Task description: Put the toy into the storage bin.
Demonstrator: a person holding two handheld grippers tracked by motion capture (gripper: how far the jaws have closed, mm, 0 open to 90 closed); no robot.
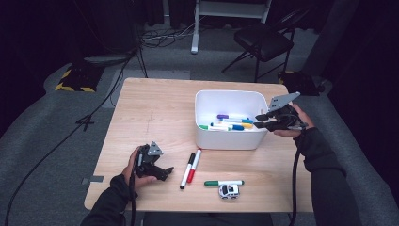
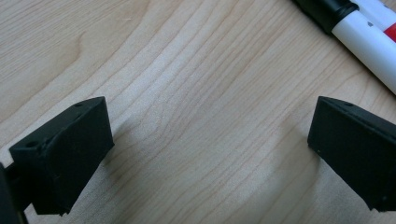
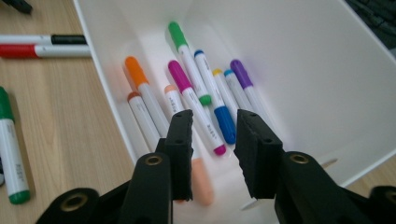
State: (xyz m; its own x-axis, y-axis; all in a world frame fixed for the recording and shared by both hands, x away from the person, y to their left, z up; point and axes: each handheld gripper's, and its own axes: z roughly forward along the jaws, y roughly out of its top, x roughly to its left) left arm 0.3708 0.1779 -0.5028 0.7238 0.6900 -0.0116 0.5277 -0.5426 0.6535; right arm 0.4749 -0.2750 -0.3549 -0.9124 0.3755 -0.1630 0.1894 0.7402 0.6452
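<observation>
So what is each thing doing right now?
White bin: upright, open, markers lying loose inside.
Left tongs: wide open, nothing between them.
Right tongs: slightly open over the bin, empty.
Black marker, red marker, green marker: capped, lying on the table.
Toy car: on its wheels.

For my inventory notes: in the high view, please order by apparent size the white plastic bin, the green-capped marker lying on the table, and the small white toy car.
1. White plastic bin, clearly largest.
2. Green-capped marker.
3. Small white toy car, shorter than the marker beside it.
</observation>
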